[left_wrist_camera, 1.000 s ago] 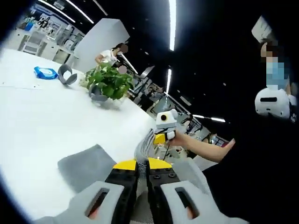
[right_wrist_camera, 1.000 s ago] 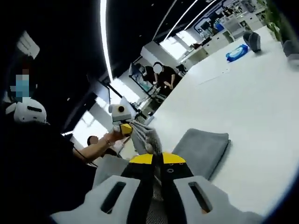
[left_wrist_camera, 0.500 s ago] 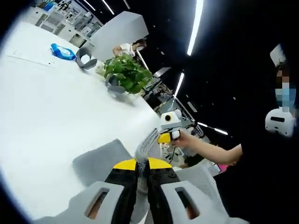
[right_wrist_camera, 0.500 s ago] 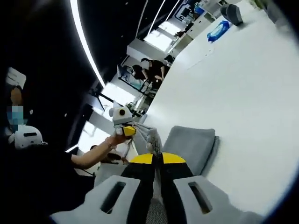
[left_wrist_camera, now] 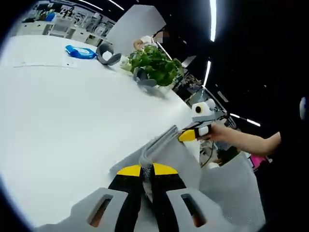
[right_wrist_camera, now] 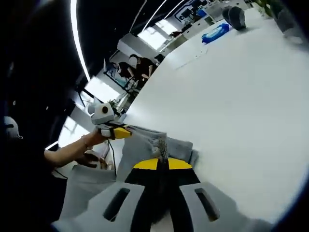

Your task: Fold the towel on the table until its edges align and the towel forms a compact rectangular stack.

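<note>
The grey towel (left_wrist_camera: pixel 166 150) is held up at the near edge of the white surface (left_wrist_camera: pixel 72 106), its lower part lying on that surface. One corner is clamped between the closed jaws of the left gripper (left_wrist_camera: pixel 147 170), and the towel's upper edge is stretched from there to the right gripper (left_wrist_camera: pixel 193 134), seen across the left gripper view in a person's hand (left_wrist_camera: pixel 219 133). In the right gripper view, the right gripper (right_wrist_camera: pixel 162 164) is closed on another bunched corner of the towel (right_wrist_camera: pixel 145 145), and the left gripper (right_wrist_camera: pixel 116 131) is seen at the far end of the cloth. Far back on the surface, well apart from the towel, a blue packet (left_wrist_camera: pixel 81 51), a grey curved object (left_wrist_camera: pixel 108 54) and a potted plant (left_wrist_camera: pixel 155 65) are set. Nothing is seen between them and the towel. People (right_wrist_camera: pixel 137 67) are standing at the far side of the room.
</note>
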`<action>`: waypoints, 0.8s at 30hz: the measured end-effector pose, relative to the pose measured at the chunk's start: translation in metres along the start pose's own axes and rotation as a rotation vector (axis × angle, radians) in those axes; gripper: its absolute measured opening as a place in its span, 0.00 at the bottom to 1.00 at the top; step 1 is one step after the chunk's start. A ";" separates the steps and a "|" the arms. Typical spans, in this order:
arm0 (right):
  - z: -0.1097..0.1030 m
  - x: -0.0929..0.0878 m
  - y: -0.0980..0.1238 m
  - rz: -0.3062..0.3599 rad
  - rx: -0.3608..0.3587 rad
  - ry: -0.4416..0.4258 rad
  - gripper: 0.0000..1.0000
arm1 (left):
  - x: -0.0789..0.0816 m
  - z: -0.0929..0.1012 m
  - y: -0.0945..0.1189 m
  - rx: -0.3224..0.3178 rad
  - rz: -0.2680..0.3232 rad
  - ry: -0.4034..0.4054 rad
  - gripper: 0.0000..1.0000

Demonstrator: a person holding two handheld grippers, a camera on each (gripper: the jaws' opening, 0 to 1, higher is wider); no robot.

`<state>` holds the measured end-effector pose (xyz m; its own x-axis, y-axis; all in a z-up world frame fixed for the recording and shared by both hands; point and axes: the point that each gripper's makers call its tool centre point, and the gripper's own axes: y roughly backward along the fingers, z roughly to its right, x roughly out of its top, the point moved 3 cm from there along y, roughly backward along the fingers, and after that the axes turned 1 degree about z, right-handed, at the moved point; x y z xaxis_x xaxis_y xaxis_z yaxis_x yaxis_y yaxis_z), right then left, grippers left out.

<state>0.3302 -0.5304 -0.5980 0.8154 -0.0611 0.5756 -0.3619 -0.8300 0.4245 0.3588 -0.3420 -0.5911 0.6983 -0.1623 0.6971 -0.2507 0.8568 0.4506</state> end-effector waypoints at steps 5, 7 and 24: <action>0.013 -0.004 -0.011 -0.003 -0.119 0.206 0.02 | -0.009 -0.013 -0.009 0.124 -0.026 -0.191 0.07; 0.014 -0.006 -0.015 -0.027 -0.166 0.363 0.04 | -0.009 -0.018 -0.010 0.203 -0.034 -0.378 0.10; -0.060 -0.036 0.017 -0.072 -0.189 0.695 0.25 | -0.033 0.065 0.022 0.148 -0.091 -0.685 0.24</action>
<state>0.2675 -0.5090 -0.5694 0.3874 0.4092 0.8261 -0.4412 -0.7046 0.5558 0.2867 -0.3500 -0.5675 0.1537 -0.5437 0.8251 -0.3337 0.7574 0.5613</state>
